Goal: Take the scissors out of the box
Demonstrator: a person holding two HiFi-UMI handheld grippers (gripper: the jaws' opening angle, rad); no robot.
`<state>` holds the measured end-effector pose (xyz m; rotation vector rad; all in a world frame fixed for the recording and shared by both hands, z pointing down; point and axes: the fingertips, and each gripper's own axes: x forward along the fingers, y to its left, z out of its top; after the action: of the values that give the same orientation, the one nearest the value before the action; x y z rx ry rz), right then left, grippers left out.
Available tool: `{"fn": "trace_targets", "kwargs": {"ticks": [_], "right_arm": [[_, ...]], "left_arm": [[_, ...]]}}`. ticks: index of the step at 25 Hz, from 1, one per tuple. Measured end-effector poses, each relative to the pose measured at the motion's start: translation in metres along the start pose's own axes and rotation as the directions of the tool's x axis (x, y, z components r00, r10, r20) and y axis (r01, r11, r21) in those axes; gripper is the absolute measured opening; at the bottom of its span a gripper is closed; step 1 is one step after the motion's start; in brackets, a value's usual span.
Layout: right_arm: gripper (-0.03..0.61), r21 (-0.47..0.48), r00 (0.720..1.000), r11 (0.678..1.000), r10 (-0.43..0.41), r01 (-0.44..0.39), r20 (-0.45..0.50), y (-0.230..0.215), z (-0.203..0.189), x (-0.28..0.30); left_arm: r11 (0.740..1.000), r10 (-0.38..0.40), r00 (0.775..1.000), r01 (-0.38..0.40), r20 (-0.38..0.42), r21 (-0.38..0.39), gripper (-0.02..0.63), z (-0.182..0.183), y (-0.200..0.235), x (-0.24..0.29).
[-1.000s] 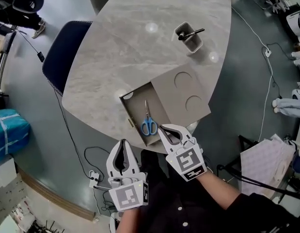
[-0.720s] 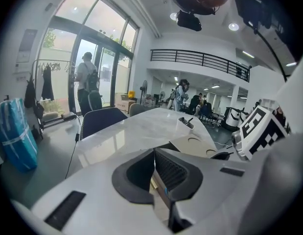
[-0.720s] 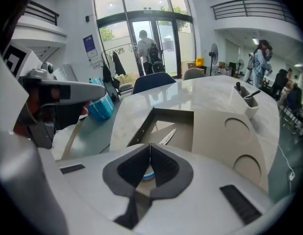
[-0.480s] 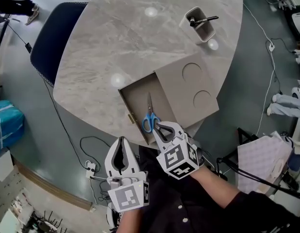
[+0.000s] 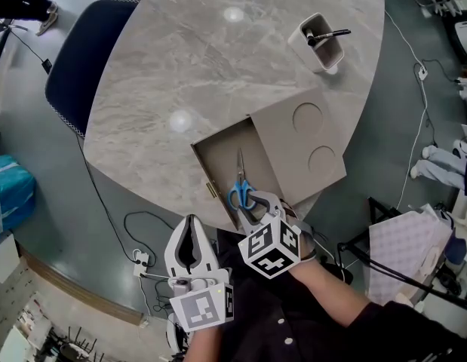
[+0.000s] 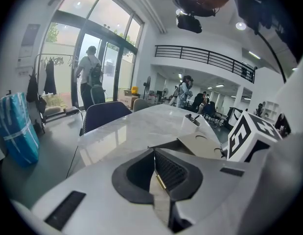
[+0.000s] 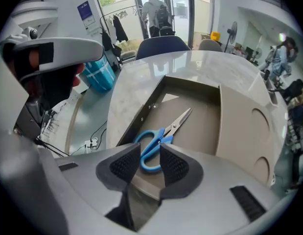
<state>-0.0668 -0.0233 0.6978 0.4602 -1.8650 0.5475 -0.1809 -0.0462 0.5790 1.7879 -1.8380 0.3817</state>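
Both right gripper [image 7: 148, 163] jaws, just opened, astride the blue scissors [image 7: 158, 140] handle in the box [image 7: 141, 114]; left gripper [image 6: 153, 174] jaws together.

one scissors [image 5: 240, 181]; one box [image 5: 290, 159]; one pen cup [image 5: 328, 54]; one chair [image 5: 82, 59]

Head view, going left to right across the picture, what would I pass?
Blue wrapped bundle → dark blue chair → left tool → blue-handled scissors → white rectangular pen holder.
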Motion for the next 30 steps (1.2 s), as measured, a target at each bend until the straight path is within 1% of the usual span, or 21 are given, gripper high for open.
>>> {"fn": "trace_targets", "kwargs": {"ticks": [2,4,5,7,10,14,18,20,23,25,30], "right_arm": [[0.118,0.106,1.0,0.994,-0.015,0.013,0.016,-0.003,0.001,-0.001],[0.118,0.237,0.999,0.971,-0.023,0.015,0.03,-0.006,0.001,-0.001],[0.118,0.286,0.999,0.958,-0.029,0.018,0.033,-0.007,0.001,0.001],[0.118,0.327,0.999,0.944,-0.047,0.038,0.019,-0.008,-0.002,0.005],[0.118,0.319,0.998,0.946,-0.06,0.061,-0.013,-0.007,-0.001,0.011],[0.12,0.279,0.997,0.957,-0.065,0.076,-0.048,-0.006,0.0,0.019],[0.125,0.211,0.992,0.972,-0.089,0.105,-0.085,-0.012,-0.005,0.022],[0.101,0.171,0.99,0.978,-0.101,0.116,-0.097,-0.015,-0.005,0.022],[0.084,0.126,0.988,0.983,-0.119,0.13,-0.096,-0.017,-0.005,0.024],[0.084,0.111,0.989,0.985,-0.121,0.13,-0.09,-0.017,-0.006,0.024],[0.078,0.124,0.992,0.985,-0.109,0.117,-0.068,-0.019,-0.006,0.023]], "left_arm": [[1.0,-0.005,1.0,0.005,-0.002,0.0,0.017,0.002,0.003,0.002],[1.0,-0.009,1.0,0.009,-0.002,-0.001,0.017,0.004,0.006,0.005],[1.0,-0.01,1.0,0.01,-0.003,-0.001,0.017,0.005,0.007,0.007],[1.0,-0.016,1.0,0.016,-0.004,-0.001,0.017,0.007,0.007,0.01],[1.0,-0.025,1.0,0.025,-0.006,-0.001,0.017,0.009,0.007,0.013],[0.999,-0.032,0.999,0.032,-0.011,-0.002,0.017,0.009,0.009,0.015],[0.999,-0.036,0.999,0.036,-0.017,-0.003,0.017,0.009,0.011,0.016],[0.999,-0.035,0.999,0.035,-0.021,-0.004,0.017,0.008,0.013,0.017],[0.999,-0.036,0.999,0.036,-0.028,-0.004,0.017,0.006,0.012,0.02],[0.999,-0.038,0.999,0.038,-0.033,-0.004,0.017,0.004,0.011,0.021],[0.999,-0.043,0.998,0.043,-0.04,-0.002,0.017,0.001,0.007,0.023]]}}
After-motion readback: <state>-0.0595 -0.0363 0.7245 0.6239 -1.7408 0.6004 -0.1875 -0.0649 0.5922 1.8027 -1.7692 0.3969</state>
